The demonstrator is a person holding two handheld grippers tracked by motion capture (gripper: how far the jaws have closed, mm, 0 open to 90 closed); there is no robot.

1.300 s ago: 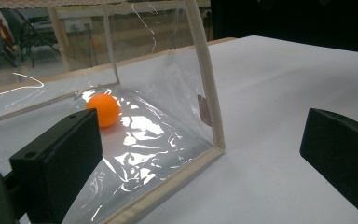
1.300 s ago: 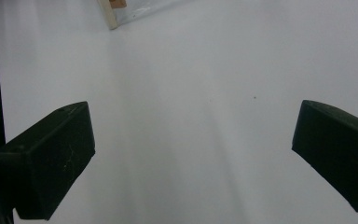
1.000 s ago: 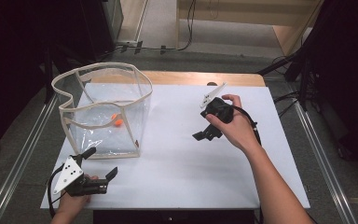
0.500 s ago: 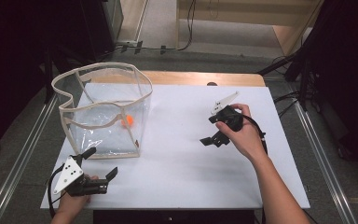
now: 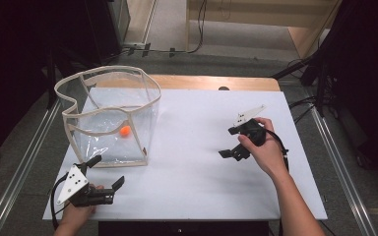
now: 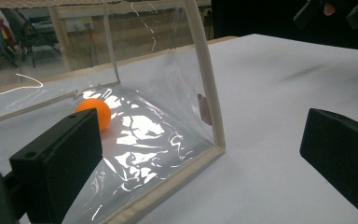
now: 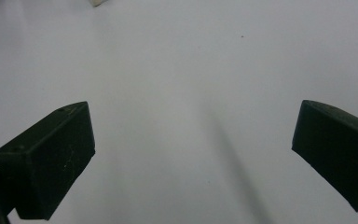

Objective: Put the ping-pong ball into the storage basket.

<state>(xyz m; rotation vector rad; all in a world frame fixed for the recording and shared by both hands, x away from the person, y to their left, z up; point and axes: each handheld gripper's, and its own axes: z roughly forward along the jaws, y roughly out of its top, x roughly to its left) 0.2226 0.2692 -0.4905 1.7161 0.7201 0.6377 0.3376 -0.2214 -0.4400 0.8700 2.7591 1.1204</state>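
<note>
**Well, light ball in a floppy bin — go gentle**

Orange ball (image 5: 125, 131) sits on the floor of the clear plastic bin (image 5: 142, 101), far-left part of the white table (image 5: 197, 187). In the left gripper view it shows through the film, behind the near wall, just past the left jaw.

Left gripper (image 5: 109, 173) lies low at the near-left table edge, just beside the bin's front corner, jaws spread wide w/ nothing between them. Right gripper (image 5: 230, 150) hovers over bare table on the right, well apart from the bin, also released and empty; the right gripper view has white tabletop betw. the jaws.

Handling, as a guess: ball looks like hollow plastic, v. light, smooth, round, so it'll roll or squirt out if pinched off-centre. Take it across the widest part, jaws level, mild squeeze. Bin walls are thin crinkly film on a soft fabric-looking rim (image 6: 208, 74); prob. flexes and slides if bumped. Reach in from the open top, not thru the side; steady the rim w/ the other gripper if needed.
</note>
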